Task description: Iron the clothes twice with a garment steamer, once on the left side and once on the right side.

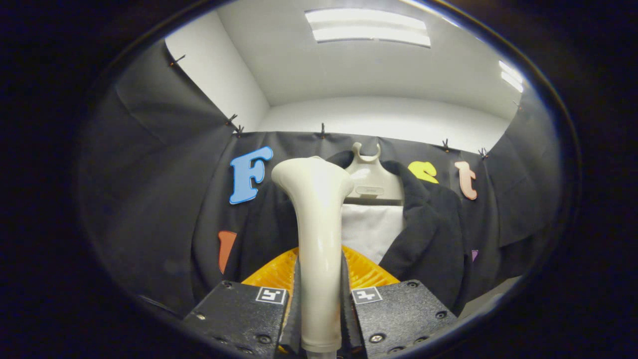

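Cream plastic garment steamer (318, 234) stands upright, clamped between the gripper (319, 299) fingers; dark hung jacket (428, 229) lies just beyond.

Booth wall: black cloth (164, 199), hung in loose folds across the back and both sides.
Fastenings: small dark clips (322, 130) spaced along the cloth's top edge.
Upper walls: plain white wall (389, 119) above the cloth, meeting a second white wall in a corner to one side.
Ceiling: white ceiling (349, 70), flat and bare.
Light: long rectangular ceiling light panel (368, 27), lit; second lit panel (512, 76) off to the side.
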Demonstrator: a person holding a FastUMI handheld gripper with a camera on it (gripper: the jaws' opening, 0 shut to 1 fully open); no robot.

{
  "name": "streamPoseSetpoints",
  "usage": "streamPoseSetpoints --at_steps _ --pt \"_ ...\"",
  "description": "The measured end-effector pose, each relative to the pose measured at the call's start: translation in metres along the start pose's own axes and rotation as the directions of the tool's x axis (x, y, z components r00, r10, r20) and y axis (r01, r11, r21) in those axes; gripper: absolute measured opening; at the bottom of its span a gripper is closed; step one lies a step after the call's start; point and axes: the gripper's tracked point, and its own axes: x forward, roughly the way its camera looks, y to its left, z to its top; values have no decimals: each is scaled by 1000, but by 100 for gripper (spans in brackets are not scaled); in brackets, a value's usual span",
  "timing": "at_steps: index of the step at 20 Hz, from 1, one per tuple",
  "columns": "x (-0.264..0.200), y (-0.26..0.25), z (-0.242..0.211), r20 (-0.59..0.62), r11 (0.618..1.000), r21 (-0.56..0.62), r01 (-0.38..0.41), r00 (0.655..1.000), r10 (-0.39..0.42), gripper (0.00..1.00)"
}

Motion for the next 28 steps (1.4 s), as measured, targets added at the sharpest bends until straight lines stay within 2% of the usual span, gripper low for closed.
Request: streamPoseSetpoints --at_steps 11,28 --pt "-27 10 -50 -109 999 -38 -31 994 27 35" --pt "-80 -1 -104 -258 999 -52 -11 966 -3 35"
